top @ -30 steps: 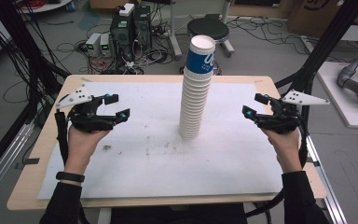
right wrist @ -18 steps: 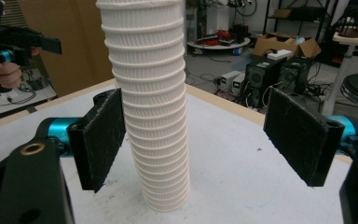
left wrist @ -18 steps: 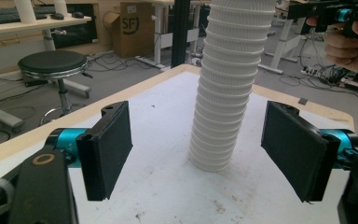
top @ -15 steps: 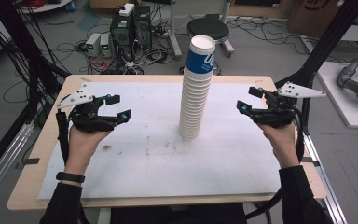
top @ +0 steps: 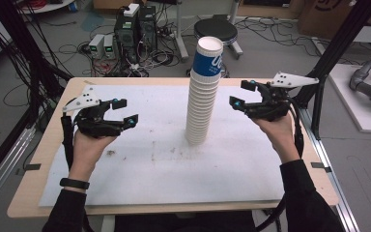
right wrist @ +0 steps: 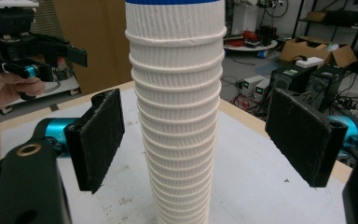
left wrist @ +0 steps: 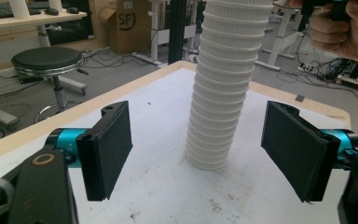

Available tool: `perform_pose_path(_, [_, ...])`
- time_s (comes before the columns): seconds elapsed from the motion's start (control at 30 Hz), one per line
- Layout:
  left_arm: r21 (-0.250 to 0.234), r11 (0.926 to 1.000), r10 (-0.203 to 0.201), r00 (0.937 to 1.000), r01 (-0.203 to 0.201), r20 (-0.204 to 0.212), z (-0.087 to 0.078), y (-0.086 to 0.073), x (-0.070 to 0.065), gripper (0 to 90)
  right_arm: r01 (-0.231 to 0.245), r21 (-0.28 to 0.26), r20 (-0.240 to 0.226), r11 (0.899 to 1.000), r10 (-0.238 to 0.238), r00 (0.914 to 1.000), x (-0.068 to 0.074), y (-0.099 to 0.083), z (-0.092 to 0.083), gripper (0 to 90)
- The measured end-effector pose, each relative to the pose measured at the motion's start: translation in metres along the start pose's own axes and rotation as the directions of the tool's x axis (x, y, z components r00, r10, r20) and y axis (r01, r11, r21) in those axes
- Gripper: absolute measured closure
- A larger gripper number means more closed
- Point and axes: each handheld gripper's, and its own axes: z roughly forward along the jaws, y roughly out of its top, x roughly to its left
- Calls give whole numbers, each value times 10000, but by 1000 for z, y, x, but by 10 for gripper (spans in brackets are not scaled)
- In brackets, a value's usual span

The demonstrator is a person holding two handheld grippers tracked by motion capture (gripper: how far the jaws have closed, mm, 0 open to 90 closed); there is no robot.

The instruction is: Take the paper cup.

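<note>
A tall stack of white ribbed paper cups [top: 202,104], the top one with a blue band, stands upright in the middle of the white sheet [top: 149,179]. My left gripper [top: 125,112] hovers to its left, open, pads apart and bare. In the left gripper view the cup stack [left wrist: 219,93] stands beyond my left gripper [left wrist: 198,144]. My right gripper [top: 239,94] is held up to the right of the stack, near its upper half and apart from it. Its jaws have just been opening and hold nothing. In the right gripper view the cup stack [right wrist: 177,116] rises close ahead of my right gripper [right wrist: 193,140].
The sheet covers a wooden table [top: 38,193]. Behind the far edge are a black stool [top: 216,30], computer boxes [top: 135,24] and cables on the floor. Black frame posts [top: 335,46] stand at the table's corners. Cardboard boxes [left wrist: 130,23] stand further off.
The right gripper has risen and moved left toward the upper part of the stack, with its jaws a little wider. The left gripper and the stack have stayed put.
</note>
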Motion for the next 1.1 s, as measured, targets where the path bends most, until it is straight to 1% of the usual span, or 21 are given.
perform_pose_path(0.03, [-5, 10000, -3, 10000, 3, 26, 0, 0, 0, 242, 64, 93, -10, 9999, -64, 10000, 1, 2, 4, 198])
perform_pose_path(0.2, [-15, 10000, -11, 10000, 11, 45, 0, 0, 0, 243, 240, 156, -121, 9996, -238, 9996, 3, 11, 18, 198])
perform_pose_path(0.37, [-25, 10000, -47, 9999, 48, 93, 0, 0, 0, 243, 101, 253, -163, 9996, -97, 9998, 3, 14, 31, 197])
perform_pose_path(0.53, [-32, 10000, -51, 9999, 52, 124, -1, 0, 0, 243, 185, 378, -206, 9991, -177, 9996, 5, 20, 42, 187])
perform_pose_path(0.73, [-76, 9999, -90, 9999, 91, 136, -2, 1, 0, 243, -9, 480, -173, 9988, 17, 9998, 4, 20, 51, 187])
perform_pose_path(0.8, [-67, 10000, -54, 9998, 56, 210, -2, 1, 0, 243, -98, 537, -163, 9985, 107, 9998, 4, 20, 54, 187])
perform_pose_path(0.83, [-74, 10000, -59, 9997, 60, 233, -2, 1, 0, 242, -162, 605, -281, 9980, 180, 9994, 4, 20, 56, 187])
perform_pose_path(0.93, [-67, 10000, -43, 9997, 45, 252, -1, 1, -1, 243, -190, 574, -330, 9982, 209, 9992, 6, 21, 59, 187])
perform_pose_path(1.1, [-2, 10000, -39, 9997, 39, 254, 0, 1, -2, 243, -249, 624, -251, 9977, 265, 9993, 6, 23, 64, 179])
